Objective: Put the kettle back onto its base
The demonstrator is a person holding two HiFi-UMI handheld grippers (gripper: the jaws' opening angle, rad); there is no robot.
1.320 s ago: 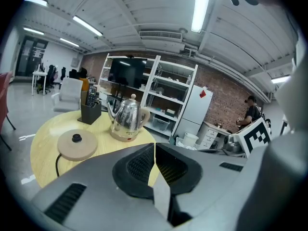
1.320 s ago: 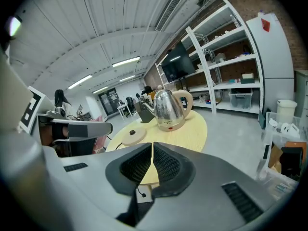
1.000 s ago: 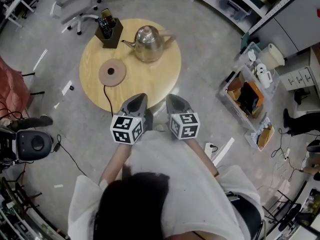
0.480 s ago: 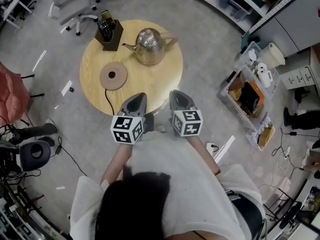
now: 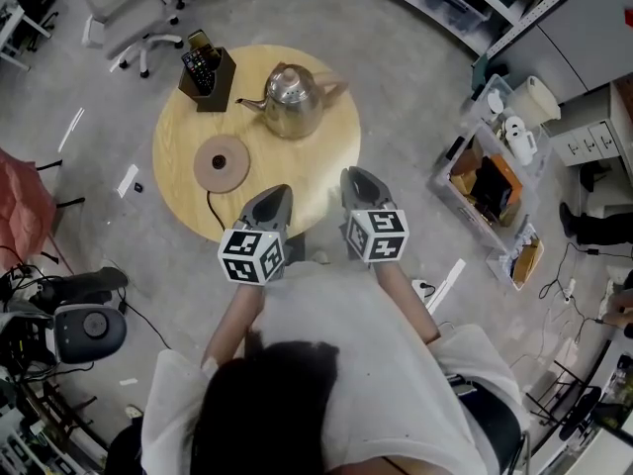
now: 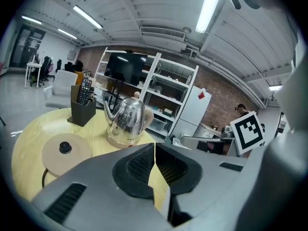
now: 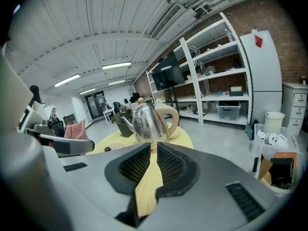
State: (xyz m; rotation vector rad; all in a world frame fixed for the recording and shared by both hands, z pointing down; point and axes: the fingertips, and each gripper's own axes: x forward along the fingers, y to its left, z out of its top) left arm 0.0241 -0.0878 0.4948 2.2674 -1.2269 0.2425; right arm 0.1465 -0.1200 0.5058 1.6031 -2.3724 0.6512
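Note:
A shiny steel kettle (image 5: 290, 97) with a pale handle stands on the far right part of the round wooden table (image 5: 321, 156), its spout pointing left. Its flat round base (image 5: 221, 163) lies apart, nearer and to the left, with a dark knob in the middle. My left gripper (image 5: 269, 204) hovers at the table's near edge, just right of the base, shut and empty. My right gripper (image 5: 358, 180) is over the near right edge, also shut and empty. The left gripper view has the kettle (image 6: 126, 121) and base (image 6: 65, 150) beyond its gripper (image 6: 154, 146). The right gripper view has the kettle (image 7: 149, 121) straight ahead of its gripper (image 7: 154, 146).
A black holder with remotes (image 5: 206, 67) stands at the table's far left. The base's cable (image 5: 211, 206) drops over the near edge. An office chair (image 5: 129, 8) stands beyond the table, crates of clutter (image 5: 490, 191) on the right, and a black device (image 5: 89, 330) on the floor to the left.
Both grippers have moved forward toward the table, the right one further. The jaws stay shut; kettle and base have not moved on the table.

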